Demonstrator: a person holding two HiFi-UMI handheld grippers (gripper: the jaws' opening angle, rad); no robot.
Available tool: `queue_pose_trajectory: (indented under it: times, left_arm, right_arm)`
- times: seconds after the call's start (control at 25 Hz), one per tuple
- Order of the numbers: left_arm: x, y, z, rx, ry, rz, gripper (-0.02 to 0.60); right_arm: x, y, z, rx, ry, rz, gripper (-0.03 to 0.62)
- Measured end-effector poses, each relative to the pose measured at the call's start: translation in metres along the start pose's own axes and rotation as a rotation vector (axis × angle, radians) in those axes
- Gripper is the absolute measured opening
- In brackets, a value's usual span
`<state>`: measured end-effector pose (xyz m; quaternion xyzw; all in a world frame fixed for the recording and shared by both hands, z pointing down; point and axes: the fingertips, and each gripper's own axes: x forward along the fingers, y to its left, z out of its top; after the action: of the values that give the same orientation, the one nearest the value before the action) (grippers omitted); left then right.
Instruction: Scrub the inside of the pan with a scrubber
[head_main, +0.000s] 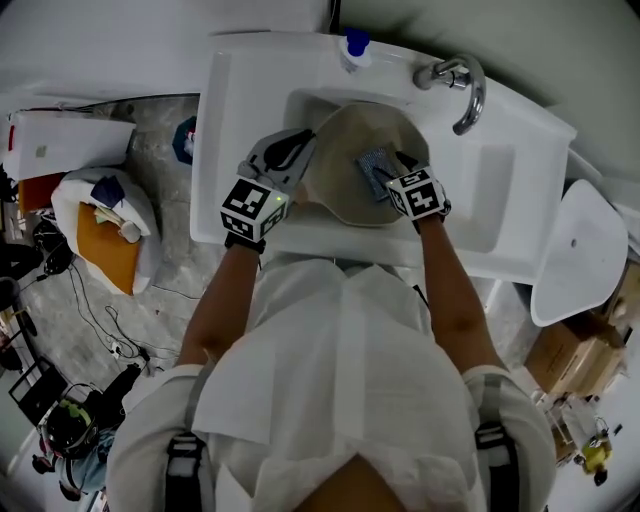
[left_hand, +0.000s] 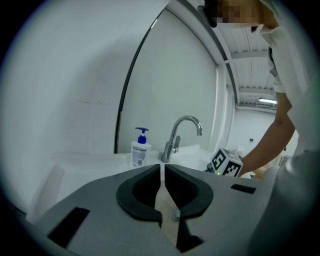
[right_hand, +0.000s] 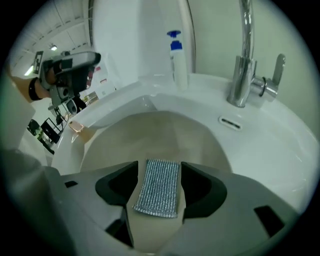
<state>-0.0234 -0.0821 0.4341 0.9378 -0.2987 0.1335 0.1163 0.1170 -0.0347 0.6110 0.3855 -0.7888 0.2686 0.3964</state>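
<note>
Head view: the pan (head_main: 340, 190) lies tilted in the sink (head_main: 240, 90), its beige inside facing up. The left gripper (head_main: 300, 150) meets the pan's left edge. The right gripper (head_main: 392, 168) reaches into the bowl with the scrubber (head_main: 370, 165) against the inner wall. A soap bottle (head_main: 353, 48) stands on the back ledge and the tap (head_main: 465, 90) curves over the right corner. A white lid (head_main: 580, 250) leans beside the sink on the right, with a box (head_main: 575, 355) below it. Bags (head_main: 100, 225) and cables (head_main: 100, 330) lie on the floor at left. The person's torso covers the sink's near edge, and the grippers hide part of the pan's rim.

Left gripper view: the jaws are pinched nearly together on a thin beige part of the pan with a small metal fitting. Whether it is handle or rim I cannot tell, since the gripper's body blocks the rest of the pan. Soap bottle and tap stand beyond, and the other gripper's marker cube shows to the right.

Right gripper view: the jaws clamp the grey ribbed scrubber by its sides, and it hangs over the pan's inside. The tap's top is cut off. The left gripper shows small and dim at upper left.
</note>
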Motion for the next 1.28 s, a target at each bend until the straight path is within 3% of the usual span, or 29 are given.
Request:
queue_pose_trajectory:
  times: [0.16, 0.4, 0.56, 0.88, 1.04, 1.28]
  left_arm:
    - [-0.001, -0.004, -0.013, -0.004, 0.03, -0.002, 0.02]
    - [-0.012, -0.001, -0.04, -0.011, 0.102, 0.014, 0.033]
    - [-0.016, -0.003, -0.06, -0.023, 0.175, -0.009, 0.092]
    - [-0.015, -0.014, -0.09, -0.042, 0.274, -0.073, 0.156]
    - [-0.015, -0.014, -0.091, -0.055, 0.268, -0.08, 0.155]
    - [-0.018, -0.012, -0.084, -0.055, 0.248, -0.077, 0.155]
  right_arm:
    - [0.023, 0.008, -0.029, -0.026, 0.172, 0.032, 0.249]
    - [0.05, 0.044, -0.058, -0.017, 0.353, 0.177, 0.249]
    - [0.06, 0.02, -0.056, -0.166, 0.388, 0.065, 0.249]
    - [0.061, 0.015, -0.066, -0.136, 0.435, 0.03, 0.243]
    - [0.062, 0.013, -0.068, -0.157, 0.473, 0.018, 0.18]
    - [0.065, 0.022, -0.055, -0.264, 0.363, 0.005, 0.022]
